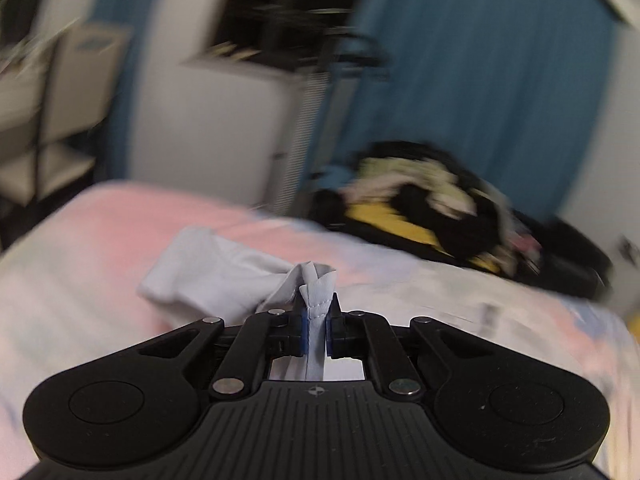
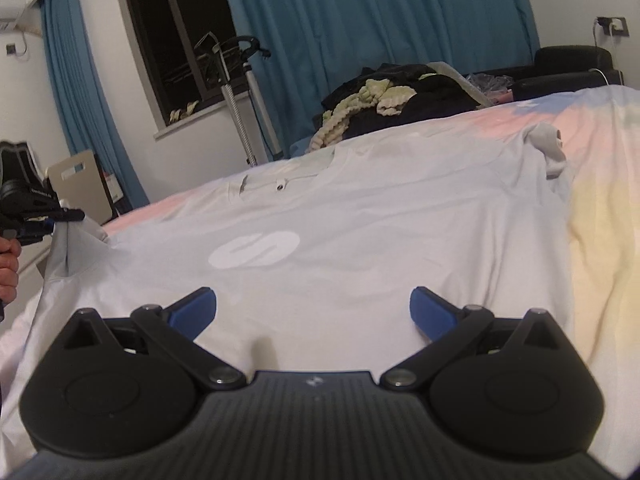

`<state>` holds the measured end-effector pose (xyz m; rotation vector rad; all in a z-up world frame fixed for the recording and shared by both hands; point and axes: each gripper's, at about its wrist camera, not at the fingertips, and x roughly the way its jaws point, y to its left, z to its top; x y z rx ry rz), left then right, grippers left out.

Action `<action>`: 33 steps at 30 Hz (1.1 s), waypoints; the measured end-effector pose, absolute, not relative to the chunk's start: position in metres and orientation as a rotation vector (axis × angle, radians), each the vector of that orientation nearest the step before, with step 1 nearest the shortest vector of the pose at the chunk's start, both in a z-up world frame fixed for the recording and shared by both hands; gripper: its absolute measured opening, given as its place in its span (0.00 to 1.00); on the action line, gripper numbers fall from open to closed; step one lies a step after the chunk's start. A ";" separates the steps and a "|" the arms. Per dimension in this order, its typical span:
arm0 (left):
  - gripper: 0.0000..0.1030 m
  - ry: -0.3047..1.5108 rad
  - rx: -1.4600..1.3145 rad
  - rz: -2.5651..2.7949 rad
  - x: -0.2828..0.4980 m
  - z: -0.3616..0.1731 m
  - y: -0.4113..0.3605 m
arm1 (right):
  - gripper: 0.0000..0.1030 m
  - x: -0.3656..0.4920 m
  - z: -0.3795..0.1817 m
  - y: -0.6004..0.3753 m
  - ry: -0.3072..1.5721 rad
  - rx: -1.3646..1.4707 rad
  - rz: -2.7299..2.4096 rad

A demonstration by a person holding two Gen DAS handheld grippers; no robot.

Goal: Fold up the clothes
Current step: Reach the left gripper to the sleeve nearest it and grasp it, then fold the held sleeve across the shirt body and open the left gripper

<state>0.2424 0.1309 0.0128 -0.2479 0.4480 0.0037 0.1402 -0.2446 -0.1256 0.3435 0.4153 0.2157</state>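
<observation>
Teal curtains (image 2: 360,20) and a dark window backed the bed (image 2: 600,220), whose pink-and-yellow cover carried the work. On that cover a pale grey T-shirt (image 2: 340,240) lay spread front-up, its white logo (image 2: 254,250) near the middle and its collar (image 2: 280,182) toward the far edge of the bed, so the long axis ran from the hem by the right gripper (image 2: 313,312) away to the heap of dark and cream laundry (image 2: 380,96) past the collar. The sleeve on the logo's right lay bunched on the cover, while the sleeve on its left was raised off the bed, pinched in the left gripper (image 1: 316,320); its blue pads were closed on a fold of hemmed cloth, seemingly to carry that side in over the logo for a first lengthwise fold. A person's hand (image 2: 9,264) showed under that tool at the frame's left edge. The right gripper hovered just short of the hem, its jaws spread wide with nothing between them, probably waiting to pin or take the lower edge. The left wrist view was blurred, so little beyond the logo-side sleeve read clearly there.
</observation>
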 end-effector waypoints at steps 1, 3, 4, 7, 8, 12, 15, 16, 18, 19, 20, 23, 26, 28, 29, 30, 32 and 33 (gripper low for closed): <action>0.09 0.447 -0.215 -0.043 0.240 0.019 0.111 | 1.00 0.139 -0.122 -0.249 0.408 0.358 0.209; 0.09 0.456 -0.162 -0.130 0.239 0.025 0.073 | 1.00 0.135 -0.115 -0.258 0.385 0.384 0.192; 0.09 0.470 -0.133 -0.174 0.239 0.024 0.054 | 1.00 0.133 -0.111 -0.262 0.375 0.394 0.182; 0.09 0.525 -0.043 -0.294 0.237 0.010 -0.003 | 1.00 0.130 -0.104 -0.278 0.363 0.407 0.142; 0.09 0.550 -0.019 -0.320 0.238 -0.001 -0.020 | 1.00 0.129 -0.102 -0.283 0.358 0.412 0.129; 0.16 0.674 0.044 -0.375 0.241 -0.054 -0.067 | 1.00 0.126 -0.099 -0.306 0.333 0.451 0.088; 0.44 0.757 0.068 -0.408 0.241 -0.082 -0.076 | 1.00 0.126 -0.099 -0.324 0.313 0.472 0.077; 0.53 0.765 0.062 -0.420 0.240 -0.086 -0.072 | 1.00 0.127 -0.100 -0.329 0.317 0.479 0.069; 0.69 0.742 0.062 -0.433 0.231 -0.086 -0.063 | 1.00 0.128 -0.103 -0.338 0.327 0.515 0.050; 0.69 0.733 0.055 -0.434 0.227 -0.084 -0.055 | 1.00 0.128 -0.103 -0.340 0.330 0.532 0.047; 0.70 0.732 0.036 -0.432 0.228 -0.080 -0.050 | 1.00 0.128 -0.102 -0.340 0.330 0.540 0.048; 0.74 0.704 -0.061 -0.391 0.230 -0.065 -0.023 | 1.00 0.126 -0.099 -0.338 0.328 0.547 0.055; 0.79 0.667 -0.162 -0.314 0.244 -0.057 0.001 | 1.00 0.125 -0.096 -0.331 0.325 0.530 0.073; 0.79 0.673 -0.227 -0.272 0.259 -0.059 0.008 | 1.00 0.127 -0.097 -0.328 0.333 0.520 0.076; 0.77 0.688 -0.257 -0.253 0.267 -0.063 0.008 | 1.00 0.128 -0.097 -0.327 0.338 0.517 0.078; 0.69 0.704 -0.287 -0.235 0.274 -0.067 0.009 | 1.00 0.129 -0.098 -0.327 0.344 0.517 0.078; 0.33 0.758 -0.346 -0.234 0.288 -0.074 0.003 | 1.00 0.130 -0.101 -0.327 0.355 0.519 0.077; 0.08 0.782 -0.348 -0.244 0.295 -0.075 -0.005 | 1.00 0.130 -0.101 -0.327 0.358 0.521 0.075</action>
